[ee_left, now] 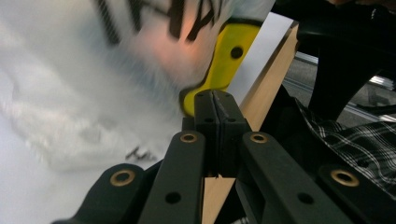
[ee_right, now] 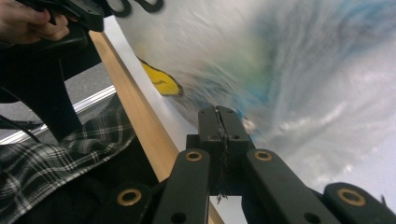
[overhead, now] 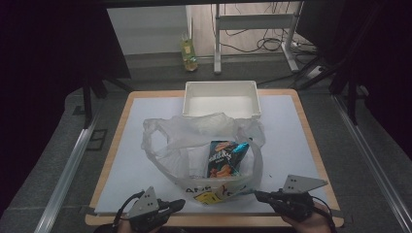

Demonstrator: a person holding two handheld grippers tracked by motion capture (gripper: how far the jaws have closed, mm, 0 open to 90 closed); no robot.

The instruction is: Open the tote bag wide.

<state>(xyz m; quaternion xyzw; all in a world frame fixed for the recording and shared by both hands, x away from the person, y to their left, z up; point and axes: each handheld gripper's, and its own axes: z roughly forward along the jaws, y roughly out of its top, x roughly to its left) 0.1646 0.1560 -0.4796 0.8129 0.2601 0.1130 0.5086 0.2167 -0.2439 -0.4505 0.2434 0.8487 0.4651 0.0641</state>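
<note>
Both my claws, left claw (overhead: 179, 204) and right claw (overhead: 261, 196), are pressed together on nothing at the table's (overhead: 291, 126) near edge, flanking the plastic bag (overhead: 194, 133) holding a snack packet (overhead: 224, 159) — flimsy, slippery film, best pinched at its handles.

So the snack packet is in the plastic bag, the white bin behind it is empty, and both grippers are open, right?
Not quite: the left gripper and right gripper are both shut, jaws pressed together, as each gripper view shows. The snack packet is in the plastic bag, and the white bin is empty.
</note>
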